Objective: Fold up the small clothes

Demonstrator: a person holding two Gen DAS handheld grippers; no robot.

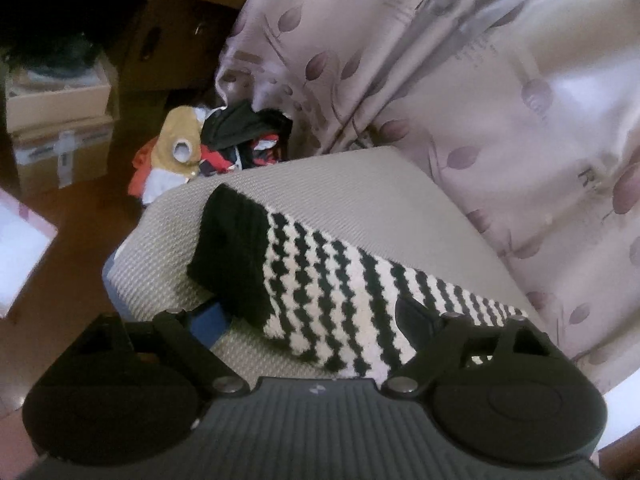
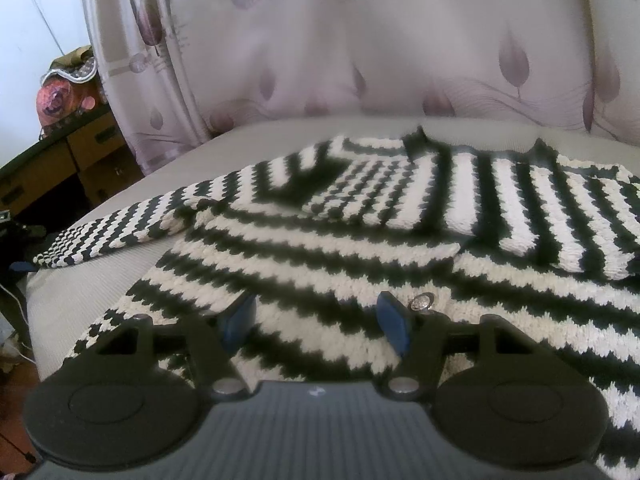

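The striped sweater [image 2: 360,240] lies flat on the gray cushion [image 2: 100,276]. The right gripper [image 2: 316,320] is wide open above it, holding nothing. At 12 o'clock from the wide-open left gripper [image 1: 308,320] lies a sleeve [image 1: 304,272].

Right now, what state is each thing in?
Striped sweater: spread on the cushion, partly folded.
Sleeve: stretched out flat, black cuff at its end.
Left tool: open, straddling the sleeve.
Right tool: open, over the sweater.
Clothes pile: unfolded heap.
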